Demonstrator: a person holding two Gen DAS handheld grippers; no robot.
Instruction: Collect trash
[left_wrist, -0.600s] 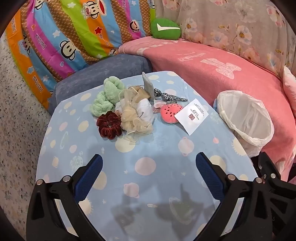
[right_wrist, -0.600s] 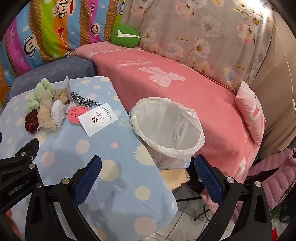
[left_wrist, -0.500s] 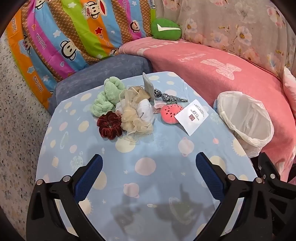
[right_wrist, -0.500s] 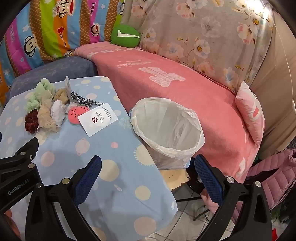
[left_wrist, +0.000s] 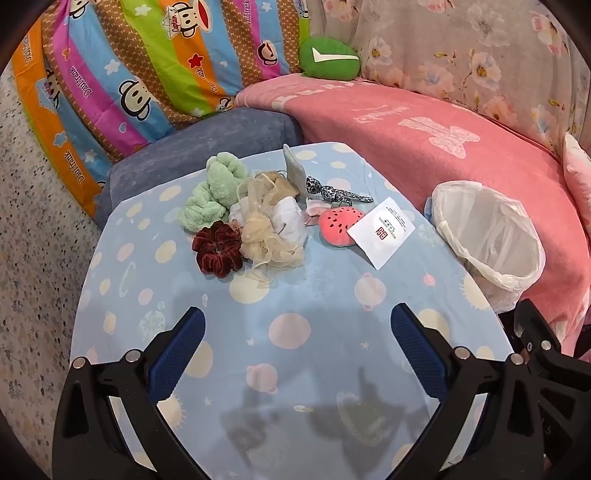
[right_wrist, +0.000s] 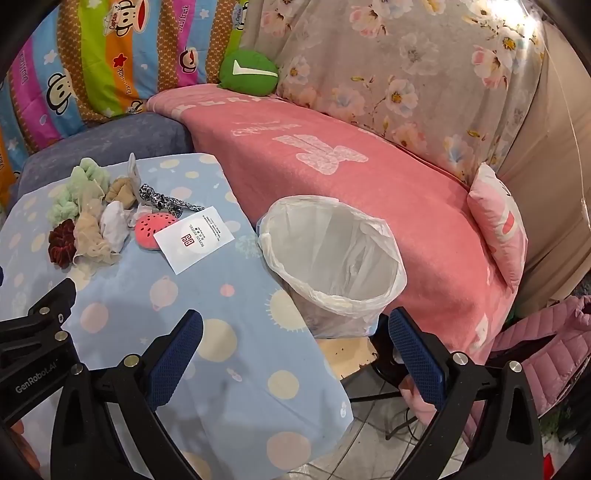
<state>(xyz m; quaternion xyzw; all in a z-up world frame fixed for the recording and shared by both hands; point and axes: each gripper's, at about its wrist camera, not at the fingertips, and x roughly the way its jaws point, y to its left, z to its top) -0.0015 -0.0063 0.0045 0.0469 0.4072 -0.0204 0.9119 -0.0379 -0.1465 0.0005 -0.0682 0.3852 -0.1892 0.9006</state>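
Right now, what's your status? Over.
Both tools open, empty: left tool, right tool. White paper card untouched on table. White-lined trash bin unobstructed.

Change across the interval is minimal. In the right wrist view the whole scene drifts very slightly toward the lower left, as seen at the green cushion (right_wrist: 248, 74) in the upper centre. At the lower left edge, the left gripper (right_wrist: 40, 332) sits marginally nearer the frame border. The left wrist view shows no discernible change.
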